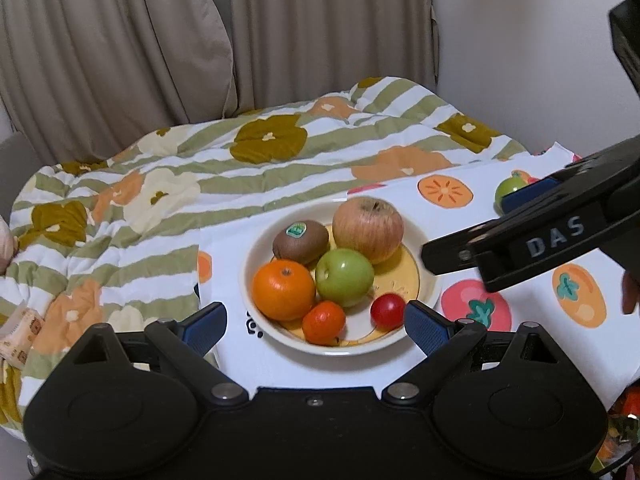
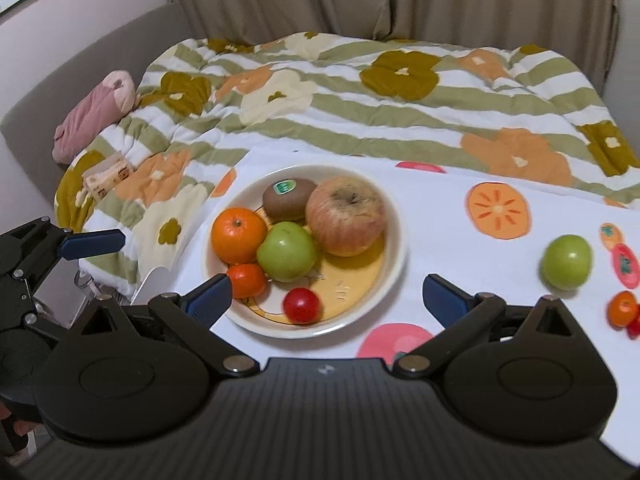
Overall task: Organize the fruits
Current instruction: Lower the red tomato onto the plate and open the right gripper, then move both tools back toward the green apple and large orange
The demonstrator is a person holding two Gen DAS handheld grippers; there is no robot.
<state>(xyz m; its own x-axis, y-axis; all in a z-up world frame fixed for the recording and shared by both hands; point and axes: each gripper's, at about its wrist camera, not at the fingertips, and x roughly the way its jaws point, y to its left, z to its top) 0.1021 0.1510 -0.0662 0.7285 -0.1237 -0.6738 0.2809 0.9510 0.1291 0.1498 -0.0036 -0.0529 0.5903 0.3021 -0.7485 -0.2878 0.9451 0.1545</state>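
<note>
A cream plate (image 1: 428, 280) (image 2: 396, 240) on the fruit-print cloth holds a kiwi (image 1: 301, 241) (image 2: 289, 197), a red apple (image 1: 368, 228) (image 2: 346, 216), a green apple (image 1: 344, 278) (image 2: 287, 258), an orange (image 1: 283, 290) (image 2: 238, 235), a small mandarin (image 1: 323, 321) (image 2: 247, 280) and a red cherry tomato (image 1: 387, 311) (image 2: 302, 305). My left gripper (image 1: 316, 322) is open and empty just short of the plate's near rim. My right gripper (image 2: 326, 294) is open and empty over the plate's near edge. A second green apple (image 2: 567, 262) (image 1: 510, 192), a small mandarin (image 2: 623, 309) and a red fruit (image 2: 634, 327) lie on the cloth to the right.
The white fruit-print cloth (image 2: 460, 248) lies on a bed with a striped flower quilt (image 2: 360, 112). A pink plush (image 2: 94, 114) and a tissue pack (image 2: 108, 176) lie at the left. Curtains (image 1: 120, 60) hang behind. The right gripper's body (image 1: 540, 236) crosses the left wrist view.
</note>
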